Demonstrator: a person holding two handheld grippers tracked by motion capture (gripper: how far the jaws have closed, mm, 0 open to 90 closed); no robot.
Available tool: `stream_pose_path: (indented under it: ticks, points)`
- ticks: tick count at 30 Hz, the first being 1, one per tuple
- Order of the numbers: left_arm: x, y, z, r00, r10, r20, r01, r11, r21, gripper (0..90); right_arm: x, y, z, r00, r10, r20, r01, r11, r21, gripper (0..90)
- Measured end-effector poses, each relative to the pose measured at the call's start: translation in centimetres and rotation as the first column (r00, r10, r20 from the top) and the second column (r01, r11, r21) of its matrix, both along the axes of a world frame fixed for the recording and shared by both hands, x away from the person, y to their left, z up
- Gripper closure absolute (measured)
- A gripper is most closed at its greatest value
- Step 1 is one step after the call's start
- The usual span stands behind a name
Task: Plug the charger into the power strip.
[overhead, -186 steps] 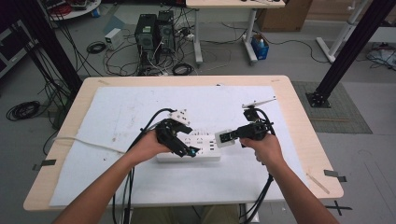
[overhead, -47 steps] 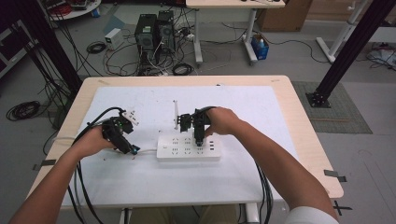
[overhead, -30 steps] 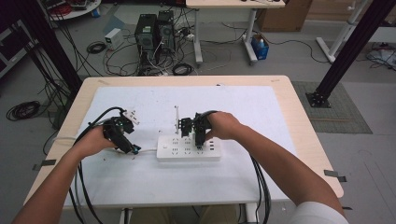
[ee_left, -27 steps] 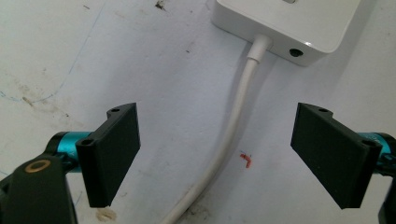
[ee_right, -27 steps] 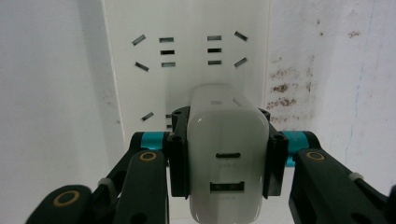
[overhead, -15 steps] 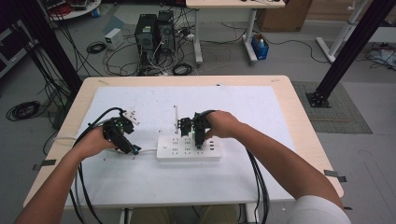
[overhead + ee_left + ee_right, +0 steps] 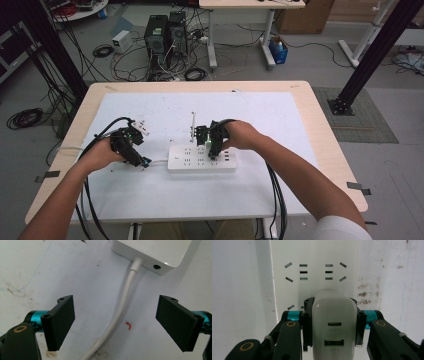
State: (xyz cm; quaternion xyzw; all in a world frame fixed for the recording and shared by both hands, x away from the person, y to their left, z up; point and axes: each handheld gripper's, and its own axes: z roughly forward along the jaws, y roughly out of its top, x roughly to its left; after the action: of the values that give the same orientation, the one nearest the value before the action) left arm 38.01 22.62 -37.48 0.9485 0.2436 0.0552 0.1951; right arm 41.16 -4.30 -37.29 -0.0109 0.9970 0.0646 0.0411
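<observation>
In the high view a white power strip (image 7: 201,159) lies on the white mat (image 7: 250,190) that covers the table (image 7: 325,125), a little toward the person's side of the table's middle. The right gripper (image 7: 214,150) comes down onto the top of the power strip near its right half, with the person's right hand (image 7: 240,135) just behind it; what sits between its jaws is too small to make out from here. The left gripper (image 7: 140,161) rests low at the left end of the power strip, just beside the white cord (image 7: 157,161) that leaves that end, and the left hand (image 7: 102,152) holds it from the left. In the left gripper view the two black jaws stand wide apart with nothing pressed between them; the white cord (image 7: 122,307) runs down between them from the corner of the power strip (image 7: 160,252), clear of both pads, and a small red mark (image 7: 129,325) shows on the mat just beside the cord. In the right gripper view the jaws are clamped on the two sides of a white charger (image 7: 334,325), which stands over the power strip (image 7: 314,255) with its two ports facing the camera, below two sets of socket slots (image 7: 315,272) farther along the strip.
</observation>
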Motion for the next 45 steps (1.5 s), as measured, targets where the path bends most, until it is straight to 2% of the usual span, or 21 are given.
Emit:
stream_pose_path:
  ticks: [1, 3, 4, 6, 7, 8, 9, 10, 13, 14, 15, 18, 20, 23, 24, 25, 29, 33, 34, 37, 45]
  points:
    - [0.0, 0.0, 0.0, 1.0000, 0.000, 0.000, 0.000, 1.0000, 0.000, 15.8, 0.2, -0.1, -0.1, 1.0000, -0.003, -0.003, 0.003, 1.000, -0.004, 47.8]
    - [0.0, 0.0, 0.0, 1.0000, 0.006, 0.001, -0.006, 0.9999, -0.009, 15.9, 0.2, -0.1, -0.1, 1.0000, -0.003, -0.003, 0.003, 1.000, -0.004, 47.8]
    - [0.0, 0.2, 0.2, 0.9999, 0.010, 0.007, -0.010, 0.9998, -0.018, 15.8, 1.0, -1.3, 0.5, 0.9919, -0.114, -0.055, 0.118, 0.991, 0.059, 32.2]
    - [0.1, 0.3, 0.2, 0.9999, 0.013, 0.007, -0.013, 0.9997, -0.021, 15.8, 1.3, -1.8, 1.1, 0.9875, -0.143, -0.066, 0.150, 0.983, 0.105, 30.1]
    - [0.1, 0.3, 0.2, 0.9998, 0.018, 0.010, -0.018, 0.9994, -0.028, 15.8, 2.0, -2.8, 2.2, 0.9709, -0.214, -0.107, 0.231, 0.955, 0.187, 21.1]
    - [0.1, 0.3, 0.2, 0.9998, 0.018, 0.010, -0.018, 0.9994, -0.028, 15.8, 2.0, -2.8, 2.2, 0.9709, -0.214, -0.107, 0.231, 0.955, 0.187, 21.1]
    - [0.0, 0.3, 0.2, 0.9998, 0.016, 0.011, -0.016, 0.9994, -0.030, 15.9, 2.5, -3.9, 3.2, 0.9559, -0.263, -0.131, 0.289, 0.922, 0.256, 21.0]
    - [0.0, 0.3, 0.2, 0.9998, 0.016, 0.011, -0.016, 0.9994, -0.030, 15.8, 2.5, -3.9, 3.2, 0.9559, -0.263, -0.131, 0.289, 0.922, 0.256, 21.0]
    - [-0.1, 0.3, 0.4, 0.9995, 0.025, 0.019, -0.024, 0.9991, -0.036, 15.8, 2.9, -5.8, 4.3, 0.9263, -0.357, -0.119, 0.377, 0.870, 0.319, 12.5]
    - [-0.1, 0.3, 0.4, 0.9995, 0.025, 0.019, -0.024, 0.9991, -0.036, 15.8, 2.9, -5.8, 4.3, 0.9263, -0.357, -0.119, 0.377, 0.870, 0.319, 12.5]
    - [-0.1, 0.5, 0.5, 0.9992, 0.033, 0.021, -0.032, 0.9982, -0.052, 15.8, 3.0, -6.7, 4.6, 0.9028, -0.416, -0.110, 0.427, 0.838, 0.339, 12.6]
    - [0.0, 0.6, 0.6, 0.9991, 0.036, 0.022, -0.035, 0.9976, -0.060, 15.8, 3.0, -7.1, 4.8, 0.8963, -0.427, -0.118, 0.440, 0.828, 0.347, 12.5]
    - [0.0, 0.9, 0.9, 0.9983, 0.054, 0.021, -0.053, 0.9952, -0.082, 15.8, 2.6, -9.0, 5.9, 0.8661, -0.487, -0.112, 0.491, 0.786, 0.375, 12.5]
    - [0.1, 1.2, 1.1, 0.9977, 0.065, 0.019, -0.063, 0.9944, -0.085, 15.8, 2.5, -9.9, 6.5, 0.8457, -0.521, -0.116, 0.522, 0.761, 0.386, 12.4]
    - [0.2, 1.3, 1.2, 0.9977, 0.066, 0.016, -0.065, 0.9942, -0.086, 15.8, 2.3, -10.7, 7.0, 0.8236, -0.556, -0.112, 0.550, 0.735, 0.397, 2.8]
    - [0.2, 1.3, 1.3, 0.9977, 0.066, 0.015, -0.064, 0.9938, -0.091, 15.8, 2.3, -10.7, 7.0, 0.8236, -0.556, -0.112, 0.550, 0.735, 0.397, 2.8]
    - [0.2, 1.5, 1.7, 0.9976, 0.066, 0.021, -0.064, 0.9941, -0.087, 15.8, 2.0, -12.5, 7.7, 0.7704, -0.625, -0.127, 0.619, 0.685, 0.384, 0.8]
    - [0.3, 1.8, 2.0, 0.9973, 0.069, 0.025, -0.066, 0.9939, -0.088, 15.8, 1.0, -14.7, 8.5, 0.7326, -0.669, -0.123, 0.655, 0.645, 0.393, 0.8]
    - [0.3, 1.9, 2.1, 0.9973, 0.070, 0.023, -0.068, 0.9936, -0.091, 15.8, 1.0, -14.7, 8.5, 0.7326, -0.669, -0.123, 0.655, 0.645, 0.393, 0.8]
    - [0.4, 2.1, 2.0, 0.9973, 0.070, 0.018, -0.069, 0.9937, -0.089, 15.8, 0.1, -16.9, 9.0, 0.6997, -0.703, -0.127, 0.685, 0.610, 0.399, 0.8]
    - [0.6, 2.2, 1.8, 0.9981, 0.059, 0.014, -0.058, 0.9956, -0.073, 15.8, -1.6, -19.4, 9.0, 0.6611, -0.741, -0.116, 0.717, 0.578, 0.390, 0.8]
